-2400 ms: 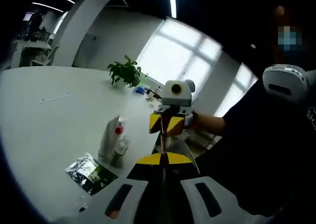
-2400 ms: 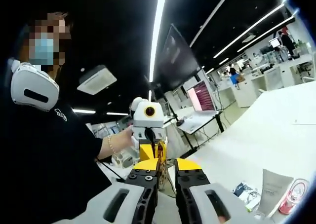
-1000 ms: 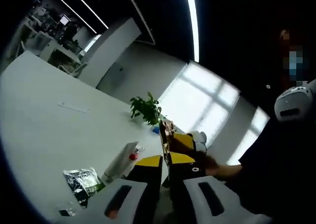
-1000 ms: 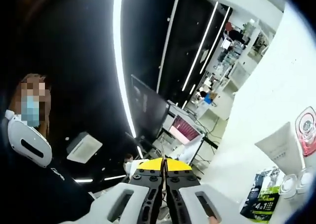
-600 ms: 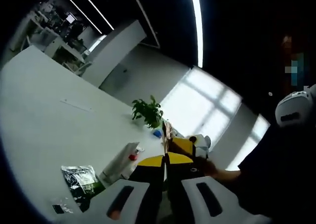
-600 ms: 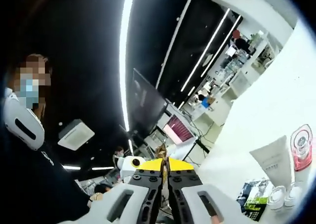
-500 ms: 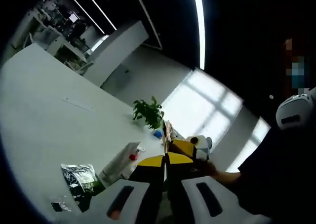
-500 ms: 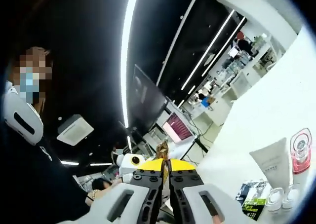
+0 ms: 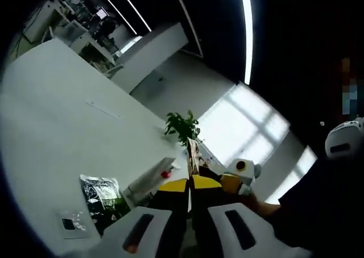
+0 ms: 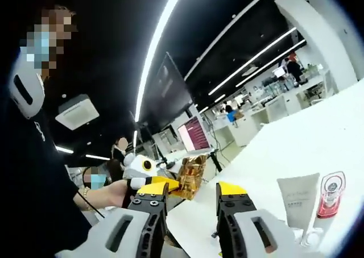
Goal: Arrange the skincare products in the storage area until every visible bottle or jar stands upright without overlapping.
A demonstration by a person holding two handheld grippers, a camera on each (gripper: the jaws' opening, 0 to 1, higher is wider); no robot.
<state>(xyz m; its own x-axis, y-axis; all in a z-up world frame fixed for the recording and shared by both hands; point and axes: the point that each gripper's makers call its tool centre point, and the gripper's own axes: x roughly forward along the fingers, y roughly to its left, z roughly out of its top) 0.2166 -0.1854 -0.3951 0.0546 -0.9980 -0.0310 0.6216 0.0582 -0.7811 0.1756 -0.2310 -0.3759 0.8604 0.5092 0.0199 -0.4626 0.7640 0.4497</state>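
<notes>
My left gripper (image 9: 189, 185) is shut on a thin gold foil packet (image 9: 193, 152), seen edge-on above its yellow tips. In the right gripper view that crinkled gold packet (image 10: 190, 175) hangs between the jaws of my right gripper (image 10: 190, 191), which stands open and does not touch it; the left gripper (image 10: 170, 184) holds it from the left. On the white table (image 9: 51, 127) a white tube (image 9: 151, 178) stands with a red-capped bottle (image 9: 166, 174) beside it. The tube (image 10: 297, 201) and pink bottle (image 10: 330, 194) are both upright at the lower right.
A dark and silver sachet (image 9: 102, 192) and a small flat sachet (image 9: 71, 224) lie near the table's front edge. A potted plant (image 9: 182, 126) stands at the far edge. The right gripper (image 9: 227, 184) is just past my left jaws. A person's hand (image 10: 111, 192) holds the left gripper.
My right gripper, shut on the gold packet half a second ago, has opened and let it go. The left gripper keeps its hold. Both views have tilted.
</notes>
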